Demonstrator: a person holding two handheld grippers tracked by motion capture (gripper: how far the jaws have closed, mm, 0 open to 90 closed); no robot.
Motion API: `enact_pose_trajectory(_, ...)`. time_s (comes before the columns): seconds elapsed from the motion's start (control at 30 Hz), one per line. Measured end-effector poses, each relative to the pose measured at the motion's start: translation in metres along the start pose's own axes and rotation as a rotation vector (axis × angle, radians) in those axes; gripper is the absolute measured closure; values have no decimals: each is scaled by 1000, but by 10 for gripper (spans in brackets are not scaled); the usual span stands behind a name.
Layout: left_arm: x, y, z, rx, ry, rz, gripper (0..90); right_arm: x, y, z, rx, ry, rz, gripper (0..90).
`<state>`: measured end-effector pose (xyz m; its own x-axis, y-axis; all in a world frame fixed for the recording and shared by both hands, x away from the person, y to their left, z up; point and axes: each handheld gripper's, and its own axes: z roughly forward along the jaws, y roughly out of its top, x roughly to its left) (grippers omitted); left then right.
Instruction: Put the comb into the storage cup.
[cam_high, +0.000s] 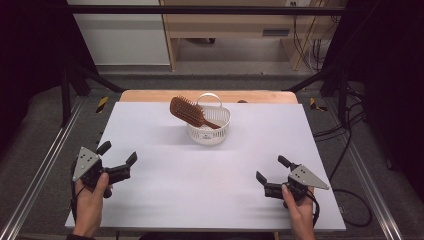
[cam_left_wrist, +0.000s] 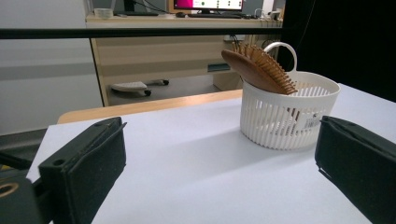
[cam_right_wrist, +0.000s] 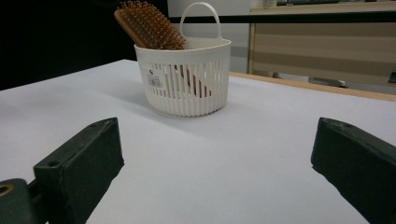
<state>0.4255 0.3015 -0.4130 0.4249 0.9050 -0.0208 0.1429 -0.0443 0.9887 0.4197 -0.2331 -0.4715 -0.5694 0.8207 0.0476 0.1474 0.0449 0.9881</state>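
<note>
1. A brown wooden hairbrush (cam_high: 187, 112) stands tilted in a white slatted plastic basket (cam_high: 209, 131), handle down inside, bristled head leaning out over the rim toward the table's left side.
2. The basket, small and round with a looped carrying handle at its far edge, sits upright on the white table surface toward the far middle, a barcode label on its wall.
3. In the left gripper view the hairbrush (cam_left_wrist: 259, 68) shows its smooth back and pale pins above the basket (cam_left_wrist: 285, 112).
</note>
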Motion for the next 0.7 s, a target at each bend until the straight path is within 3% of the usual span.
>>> enact_pose_trajectory(0.43,-3,-21,-4,-14,1,-24,18,1,-1,1,11,-14,-21,24)
enact_pose_trajectory(0.7,-11,-29,1,-24,-13,-7,18,1,-1,1,10,-5,-30,24)
